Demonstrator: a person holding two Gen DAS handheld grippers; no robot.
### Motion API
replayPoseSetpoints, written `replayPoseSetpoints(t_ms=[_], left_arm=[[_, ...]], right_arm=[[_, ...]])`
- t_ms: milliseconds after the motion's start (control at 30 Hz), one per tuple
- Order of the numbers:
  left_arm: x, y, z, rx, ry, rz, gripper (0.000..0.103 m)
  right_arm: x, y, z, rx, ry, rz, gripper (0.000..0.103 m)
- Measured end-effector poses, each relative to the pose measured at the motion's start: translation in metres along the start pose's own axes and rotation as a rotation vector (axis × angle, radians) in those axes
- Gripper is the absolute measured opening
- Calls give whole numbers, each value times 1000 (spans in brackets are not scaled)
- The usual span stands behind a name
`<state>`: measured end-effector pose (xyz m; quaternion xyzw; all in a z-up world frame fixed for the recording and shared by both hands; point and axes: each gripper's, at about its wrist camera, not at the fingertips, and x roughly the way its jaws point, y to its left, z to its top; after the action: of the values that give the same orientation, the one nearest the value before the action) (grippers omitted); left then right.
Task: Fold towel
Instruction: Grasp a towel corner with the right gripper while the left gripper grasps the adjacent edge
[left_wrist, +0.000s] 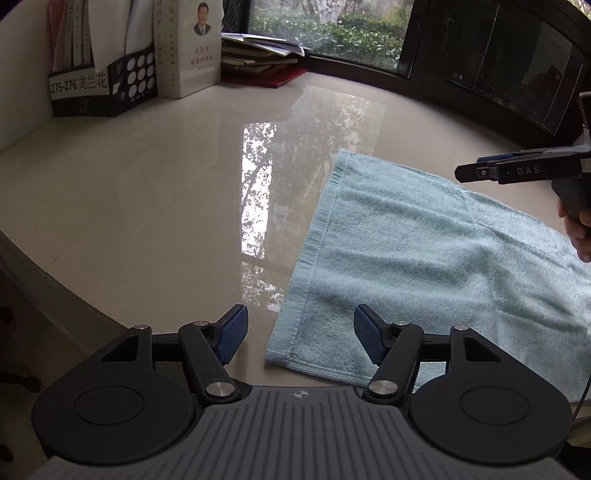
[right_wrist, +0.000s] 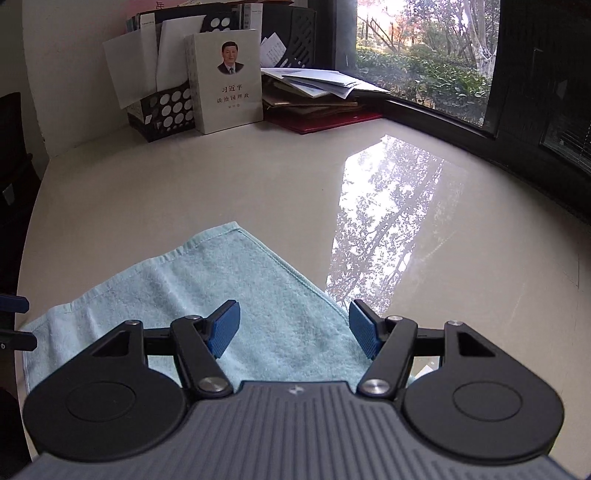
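Blue-padded left gripper (left_wrist: 300, 338), jaws spread and empty, straddling the near-left corner of the pale teal towel (left_wrist: 424, 258) lying flat on the cream table (left_wrist: 147, 192), long axis running rightward beneath the equally spread, empty right gripper (right_wrist: 294, 328); perforated black file holder (left_wrist: 122, 85) upright behind, containing papers

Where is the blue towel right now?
The towel lies flat on the pale table, right of the left gripper and under the right gripper.
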<state>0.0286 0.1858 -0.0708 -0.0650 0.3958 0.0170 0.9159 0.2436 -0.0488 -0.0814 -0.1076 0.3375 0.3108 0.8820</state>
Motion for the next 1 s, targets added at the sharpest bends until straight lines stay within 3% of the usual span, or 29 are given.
replayPoseSetpoints(t_ms=[200, 433, 833, 900, 1000], left_arm=[[-2, -3, -5, 27, 1, 25, 65], [-3, 3, -9, 18, 6, 26, 55], [-7, 0, -11, 29, 20, -12, 55], [-8, -2, -12, 37, 22, -17, 49], [-9, -3, -13, 39, 21, -19, 32]], right_arm=[[36, 13, 20, -29, 26, 47, 66], [71, 24, 44, -57, 45, 112, 65], [121, 41, 67, -71, 98, 151, 55], [126, 43, 67, -71, 104, 154, 54], [131, 44, 67, -66, 108, 157, 53]])
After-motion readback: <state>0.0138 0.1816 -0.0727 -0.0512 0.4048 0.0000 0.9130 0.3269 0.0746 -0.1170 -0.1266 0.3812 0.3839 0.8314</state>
